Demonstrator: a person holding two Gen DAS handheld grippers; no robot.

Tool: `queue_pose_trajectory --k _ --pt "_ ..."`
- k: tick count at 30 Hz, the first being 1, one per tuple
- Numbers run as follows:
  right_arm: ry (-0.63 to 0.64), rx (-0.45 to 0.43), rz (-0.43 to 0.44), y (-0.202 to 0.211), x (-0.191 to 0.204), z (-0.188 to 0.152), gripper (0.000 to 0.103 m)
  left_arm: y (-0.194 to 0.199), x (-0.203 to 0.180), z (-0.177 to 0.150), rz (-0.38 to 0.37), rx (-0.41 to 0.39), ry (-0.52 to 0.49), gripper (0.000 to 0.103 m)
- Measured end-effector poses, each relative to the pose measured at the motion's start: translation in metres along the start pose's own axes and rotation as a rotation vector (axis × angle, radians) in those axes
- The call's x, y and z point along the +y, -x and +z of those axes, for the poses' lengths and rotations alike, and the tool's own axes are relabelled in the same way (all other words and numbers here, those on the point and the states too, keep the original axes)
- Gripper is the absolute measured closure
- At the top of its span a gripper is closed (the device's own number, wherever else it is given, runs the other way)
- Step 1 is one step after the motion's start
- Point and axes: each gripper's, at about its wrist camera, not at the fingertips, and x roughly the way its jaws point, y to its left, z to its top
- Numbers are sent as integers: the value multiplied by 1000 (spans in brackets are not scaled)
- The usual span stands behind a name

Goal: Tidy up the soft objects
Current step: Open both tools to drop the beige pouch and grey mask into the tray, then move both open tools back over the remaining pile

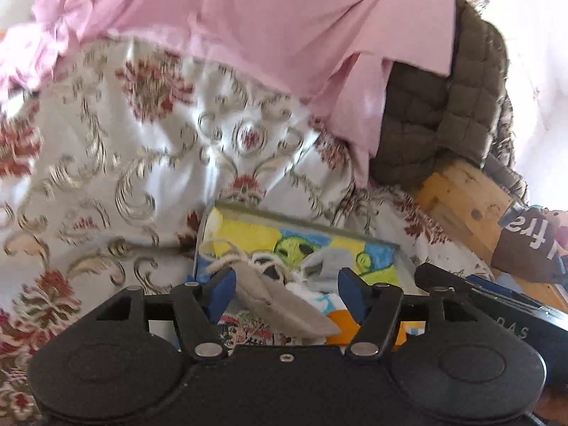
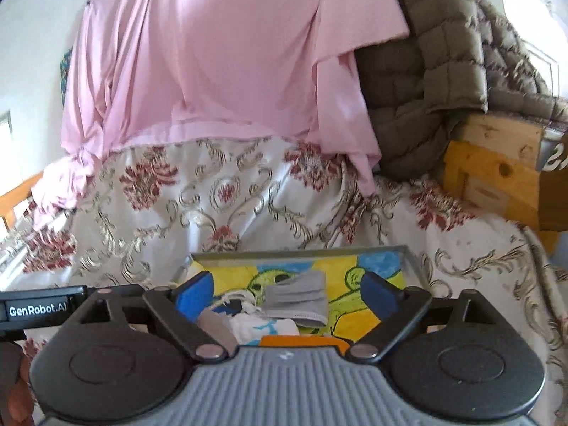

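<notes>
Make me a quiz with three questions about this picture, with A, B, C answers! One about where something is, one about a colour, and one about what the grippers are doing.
1. Where does the grey folded cloth lie?
A. In the painted box
B. On the wooden frame
C. Under the puffy jacket

2. What colour is the big hanging cloth?
A. Green
B. Pink
C. Black

3. How is the right gripper?
A. Shut on a sock
B. Open, holding nothing
C. Shut on the jacket

Answers:
1. A, the grey cloth rests on the alien drawing inside the box.
2. B, it hangs pink above the flowered bedspread.
3. B, its blue pads stand wide apart with only air between; the left gripper is open too.
</notes>
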Motion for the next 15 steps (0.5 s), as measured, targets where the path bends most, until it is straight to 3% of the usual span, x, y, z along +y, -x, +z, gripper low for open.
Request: queue_pose_trajectory --k 9,15 --pt "-26 -131 -5 78 2 5 1 81 -28 -5 55 -181 -74 10" --pt "-47 -164 -3 126 -1 -9 0 134 -43 -20 70 -251 -83 3"
